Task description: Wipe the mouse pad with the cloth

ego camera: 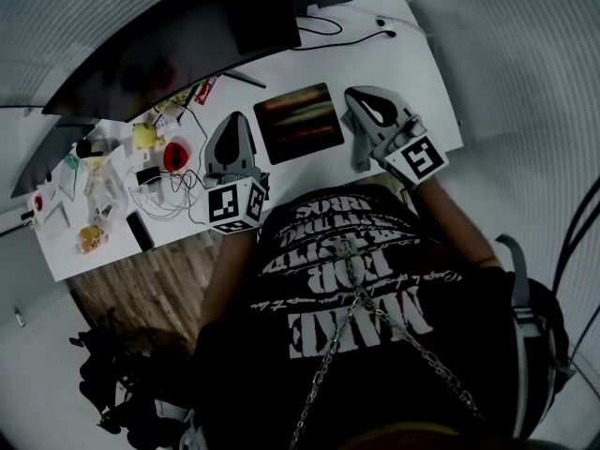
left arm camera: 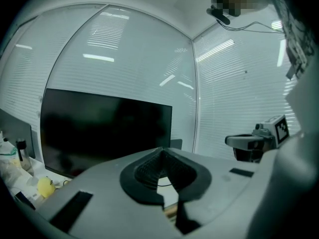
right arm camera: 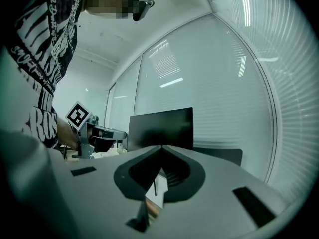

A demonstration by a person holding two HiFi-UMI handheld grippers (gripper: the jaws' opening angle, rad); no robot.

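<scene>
The mouse pad [ego camera: 298, 123], dark with reddish bands, lies flat on the white desk [ego camera: 394, 59] in front of me. My left gripper [ego camera: 235, 118] is held up beside the pad's left edge, pointing level at the monitor, its jaws shut on nothing [left arm camera: 160, 151]. My right gripper [ego camera: 356, 93] is held up beside the pad's right edge, also level, its jaws shut and empty [right arm camera: 161, 147]. Each gripper shows in the other's view: the right gripper [left arm camera: 247, 142] and the left gripper [right arm camera: 105, 133]. No cloth shows in any view.
A dark monitor [ego camera: 187, 40] stands at the desk's far side, with a black cable [ego camera: 342, 37] behind the pad. Left of the left gripper lies clutter: a red round object [ego camera: 175, 154], a yellow object [ego camera: 142, 135], white cables [ego camera: 164, 195], a phone [ego camera: 140, 231]. Blinds cover the glass walls.
</scene>
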